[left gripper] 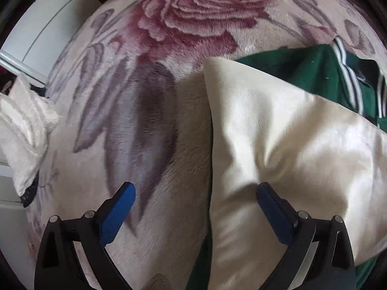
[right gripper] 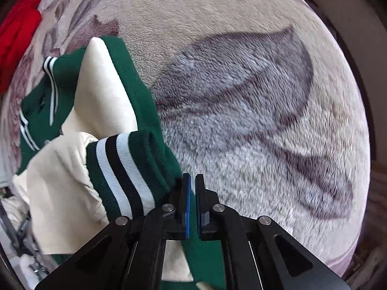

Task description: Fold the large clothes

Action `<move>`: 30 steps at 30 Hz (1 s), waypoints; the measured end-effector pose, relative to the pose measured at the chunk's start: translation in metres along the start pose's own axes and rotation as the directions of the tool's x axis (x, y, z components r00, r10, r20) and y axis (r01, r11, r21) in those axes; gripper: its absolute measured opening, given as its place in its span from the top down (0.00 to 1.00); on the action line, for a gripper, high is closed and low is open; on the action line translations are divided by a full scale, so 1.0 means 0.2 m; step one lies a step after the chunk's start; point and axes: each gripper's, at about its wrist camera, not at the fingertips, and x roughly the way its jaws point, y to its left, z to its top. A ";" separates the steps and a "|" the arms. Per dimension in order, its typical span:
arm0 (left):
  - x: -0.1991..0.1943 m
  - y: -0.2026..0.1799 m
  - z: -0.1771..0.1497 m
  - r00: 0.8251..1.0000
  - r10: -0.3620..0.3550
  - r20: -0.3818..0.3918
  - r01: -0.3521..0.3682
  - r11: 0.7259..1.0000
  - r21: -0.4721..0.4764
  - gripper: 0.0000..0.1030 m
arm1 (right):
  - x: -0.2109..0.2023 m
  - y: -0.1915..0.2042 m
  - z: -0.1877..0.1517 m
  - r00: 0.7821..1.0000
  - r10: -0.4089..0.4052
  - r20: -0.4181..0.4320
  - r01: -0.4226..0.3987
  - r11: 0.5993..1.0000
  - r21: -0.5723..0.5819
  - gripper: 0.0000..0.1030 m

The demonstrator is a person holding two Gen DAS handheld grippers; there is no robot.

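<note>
Left claw spread wide above cream sleeve and blanket; right claw clenched empty beside jacket cuff.

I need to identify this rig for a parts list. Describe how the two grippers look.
Both match. The left gripper and the right gripper have matte black angular frames with triangular cut-outs and round silver pivot pins. Their flat fingers carry blue pads. No cables, markings, hands or sleeves show.

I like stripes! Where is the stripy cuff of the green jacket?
In the right wrist view, the striped cuff lies lower left on the flowery blanket, beside the shut right gripper.
</note>
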 end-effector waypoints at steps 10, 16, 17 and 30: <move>-0.28 -0.08 -0.65 0.997 0.013 -0.071 -0.009 0.998 0.056 0.00 | -0.05 -0.05 -0.85 0.968 0.145 -0.206 -0.159 0.986 -0.053 0.55; -0.20 -0.34 -1.20 0.976 0.059 -0.208 -0.007 0.969 0.245 0.00 | 0.36 0.27 -1.45 0.928 0.044 -0.371 -0.123 0.974 -0.191 0.55; -0.17 -0.35 -1.27 0.972 0.062 -0.229 -0.003 0.968 0.250 0.00 | 0.41 0.31 -1.51 0.936 -0.028 -0.351 -0.060 0.970 -0.237 0.55; -0.40 -0.03 -1.49 0.984 0.011 -0.177 0.024 0.981 0.192 0.00 | 0.28 0.54 -1.69 0.969 -0.025 -0.245 -0.048 0.956 -0.289 0.85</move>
